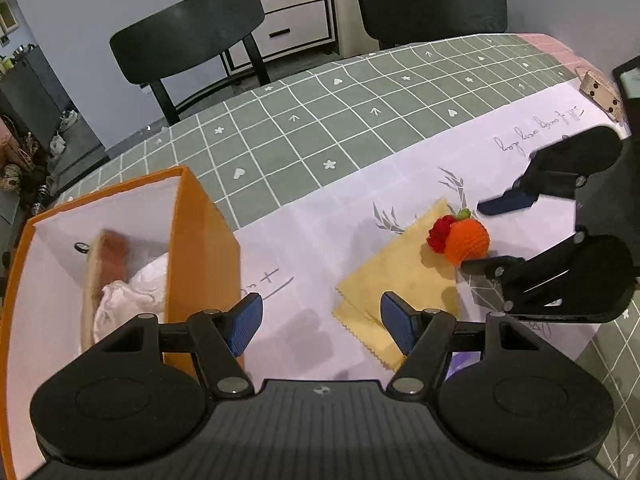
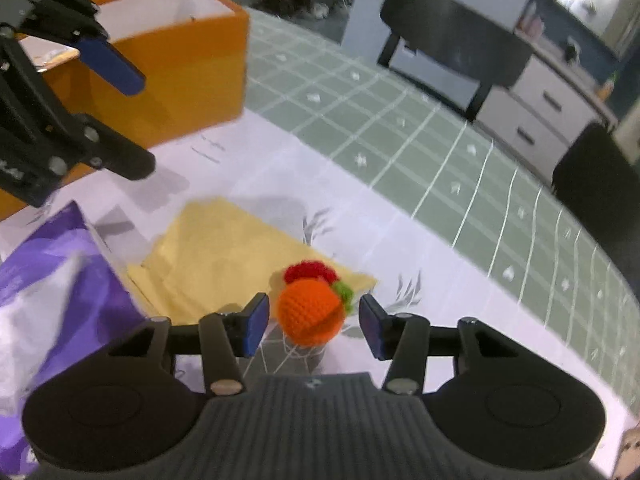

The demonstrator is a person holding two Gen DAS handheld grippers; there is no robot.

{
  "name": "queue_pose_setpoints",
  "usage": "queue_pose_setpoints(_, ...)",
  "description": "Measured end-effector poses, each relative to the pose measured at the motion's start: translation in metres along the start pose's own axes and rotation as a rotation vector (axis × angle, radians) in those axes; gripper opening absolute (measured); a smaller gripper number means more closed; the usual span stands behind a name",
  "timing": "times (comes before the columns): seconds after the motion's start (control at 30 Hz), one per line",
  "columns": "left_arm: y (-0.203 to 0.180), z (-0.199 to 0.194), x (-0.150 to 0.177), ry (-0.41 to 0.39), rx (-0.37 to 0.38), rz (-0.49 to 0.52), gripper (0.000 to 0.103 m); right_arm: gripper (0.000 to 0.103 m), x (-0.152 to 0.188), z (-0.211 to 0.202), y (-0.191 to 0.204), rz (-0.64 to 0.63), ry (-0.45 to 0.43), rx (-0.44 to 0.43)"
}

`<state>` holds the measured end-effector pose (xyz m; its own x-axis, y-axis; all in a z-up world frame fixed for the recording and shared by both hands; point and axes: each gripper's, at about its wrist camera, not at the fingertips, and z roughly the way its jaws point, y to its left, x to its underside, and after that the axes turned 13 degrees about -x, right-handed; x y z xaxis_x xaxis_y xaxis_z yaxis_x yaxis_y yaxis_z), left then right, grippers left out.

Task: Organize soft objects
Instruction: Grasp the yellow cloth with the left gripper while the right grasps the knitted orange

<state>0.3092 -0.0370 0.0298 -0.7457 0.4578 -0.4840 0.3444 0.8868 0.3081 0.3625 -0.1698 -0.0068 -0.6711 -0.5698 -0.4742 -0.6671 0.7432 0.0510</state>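
Observation:
An orange crocheted fruit point(image 2: 310, 314) with a red tuft and green leaf lies on the corner of a yellow cloth point(image 2: 216, 256). My right gripper point(image 2: 314, 326) is open with one pad on each side of the fruit, not touching it. In the left wrist view the fruit point(image 1: 466, 242) and the yellow cloth point(image 1: 400, 280) lie ahead to the right, with the right gripper point(image 1: 482, 236) around the fruit. My left gripper point(image 1: 322, 324) is open and empty above the tablecloth, beside the orange box point(image 1: 202, 240). The box holds a brown sponge-like block point(image 1: 106, 264) and white cloth point(image 1: 128, 296).
A purple and white bag point(image 2: 52, 292) lies left of the yellow cloth. The orange box point(image 2: 168, 76) stands at the far left. Two black chairs point(image 1: 188, 36) point(image 1: 430, 4) stand at the table's far edge. A small dotted box point(image 1: 600, 94) sits at the far right.

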Motion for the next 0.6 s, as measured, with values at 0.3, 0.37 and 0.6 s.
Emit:
queue_pose_setpoints(0.3, -0.027, 0.022, -0.017, 0.015, 0.077, 0.054, 0.084, 0.037, 0.020, -0.011, -0.020, 0.067, -0.033, -0.018)
queue_pose_setpoints(0.37, -0.036, 0.031, -0.023, 0.043, 0.137, 0.069, 0.087, 0.037, 0.031, -0.019, -0.025, 0.078, -0.041, -0.017)
queue_pose_setpoints(0.6, -0.059, 0.064, -0.035, 0.154, 0.191, 0.067, 0.087, 0.037, 0.069, -0.047, -0.034, 0.104, -0.075, 0.013)
